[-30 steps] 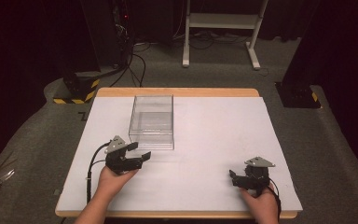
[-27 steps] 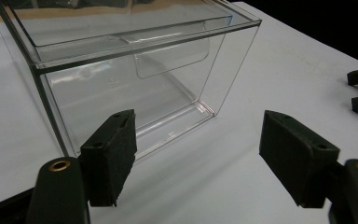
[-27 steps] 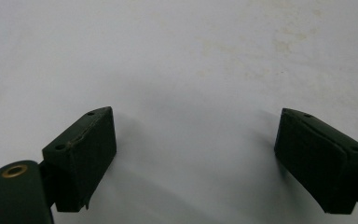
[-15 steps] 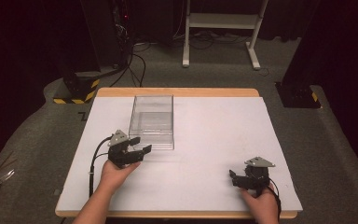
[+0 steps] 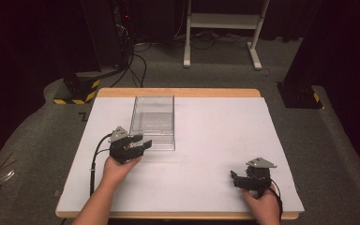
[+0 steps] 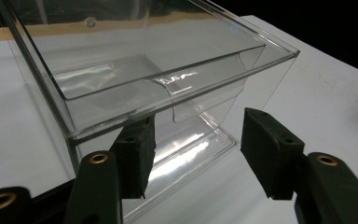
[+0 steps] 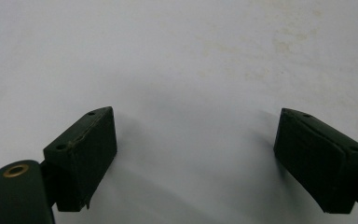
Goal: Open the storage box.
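Under both of my grippers lies a white sheet (image 5: 206,154) that covers the wooden table (image 5: 178,93), whose bare edge shows along the far side and as a thin strip along the near side. Around the table runs grey carpet, with cables trailing toward dark stands and a white frame at the back, and a yellow-and-black striped block sits off the far left corner. On the left half of the sheet stands a clear plastic box (image 5: 152,123), open on top, its long sides running away from me. My left gripper (image 5: 138,143) hangs at the near left corner of that box, jaws apart; seen from the left gripper view, one pad (image 6: 137,156) sits just below the near rim of the box (image 6: 168,84), whether touching I cannot tell, and the other stands free beside the wall. My right gripper (image 5: 236,179) rests low near the near right edge, well apart from the box, jaws wide over bare sheet (image 7: 191,70) with faint smudges. Between the two grippers the sheet lies bare.
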Available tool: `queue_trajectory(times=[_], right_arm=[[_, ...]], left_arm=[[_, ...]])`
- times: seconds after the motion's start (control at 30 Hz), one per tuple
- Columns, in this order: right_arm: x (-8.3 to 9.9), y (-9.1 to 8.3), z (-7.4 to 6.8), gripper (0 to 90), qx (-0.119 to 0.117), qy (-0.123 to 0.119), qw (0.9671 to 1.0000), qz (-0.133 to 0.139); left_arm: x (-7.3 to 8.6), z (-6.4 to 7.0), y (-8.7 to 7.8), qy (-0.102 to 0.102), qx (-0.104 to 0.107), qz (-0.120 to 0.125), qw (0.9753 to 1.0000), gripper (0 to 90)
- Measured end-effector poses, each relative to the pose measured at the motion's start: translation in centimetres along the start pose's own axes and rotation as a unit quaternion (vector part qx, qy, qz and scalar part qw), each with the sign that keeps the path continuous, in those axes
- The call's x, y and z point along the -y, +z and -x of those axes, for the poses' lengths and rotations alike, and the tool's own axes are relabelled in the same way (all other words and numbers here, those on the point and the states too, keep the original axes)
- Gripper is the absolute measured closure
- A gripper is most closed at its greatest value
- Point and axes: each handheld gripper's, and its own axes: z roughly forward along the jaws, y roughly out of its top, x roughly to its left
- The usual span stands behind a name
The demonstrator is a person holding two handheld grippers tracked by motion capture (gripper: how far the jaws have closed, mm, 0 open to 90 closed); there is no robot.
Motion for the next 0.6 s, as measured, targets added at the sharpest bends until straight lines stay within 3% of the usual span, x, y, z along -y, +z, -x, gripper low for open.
queue_trajectory(times=[0.6], right_arm=[[0.02, -0.01, -0.02, 14.0, -0.001, -0.003, 1.0, 0.002]], left_arm=[[0.28, -0.98, 0.71, 0.004, 0.029, 0.023, 0.9993, 65.6]])
